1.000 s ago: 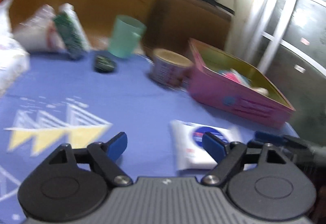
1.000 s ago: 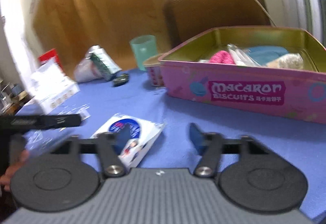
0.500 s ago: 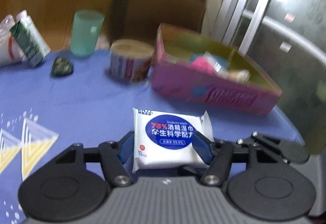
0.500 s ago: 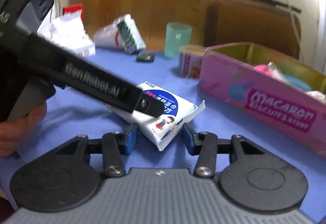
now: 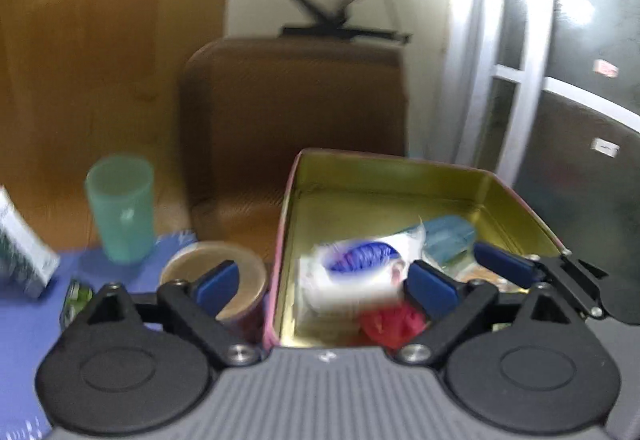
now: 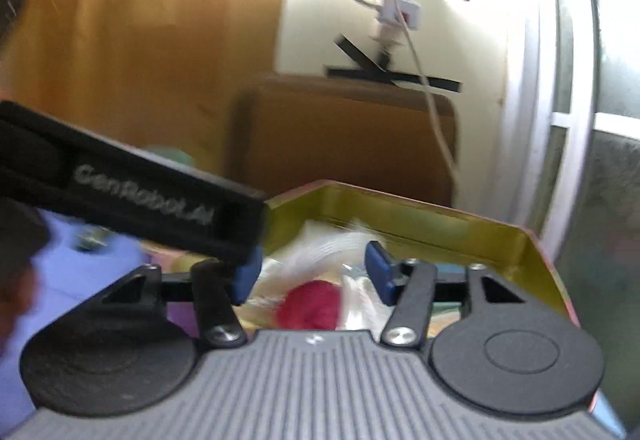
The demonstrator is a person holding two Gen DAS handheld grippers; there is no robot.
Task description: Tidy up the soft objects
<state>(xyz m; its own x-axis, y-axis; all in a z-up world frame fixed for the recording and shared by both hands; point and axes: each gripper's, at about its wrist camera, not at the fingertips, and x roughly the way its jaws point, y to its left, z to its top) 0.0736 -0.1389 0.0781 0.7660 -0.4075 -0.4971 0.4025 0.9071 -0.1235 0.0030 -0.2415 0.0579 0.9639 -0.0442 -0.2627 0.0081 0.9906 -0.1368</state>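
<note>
The wipes pack [image 5: 354, 272] lies inside the biscuit tin [image 5: 384, 180], white with a blue oval print, blurred in both views, resting on the other soft things there: a red woolly ball [image 5: 392, 320] at the near end and a pale blue pouch [image 5: 448, 240] further in. The left gripper [image 5: 326, 278] hovers over the tin's near left corner with its jaws opening wide; the pack sits between and beyond the fingers, and neither pad appears to press on it, so it looks let go. The right gripper [image 6: 312, 272] is also opening, its jaws roughly half apart above the ball [image 6: 310, 304] and crumpled white wrapping [image 6: 336, 244], gripping nothing that can be made out. The pack should handle as a light, floppy sachet with a slick plastic skin (likely to slide or buckle if pinched at a corner), so a hold across its flat middle or along a sealed edge seems safest. The left view alone shows the table beside the tin: a green cup [image 5: 120, 208], a paper tub [image 5: 218, 272] touching the tin's wall, a carton [image 5: 20, 252] at the far left. The right view alone shows the left gripper's black body [image 6: 132, 200] crossing the frame and the tin's far right corner
</note>
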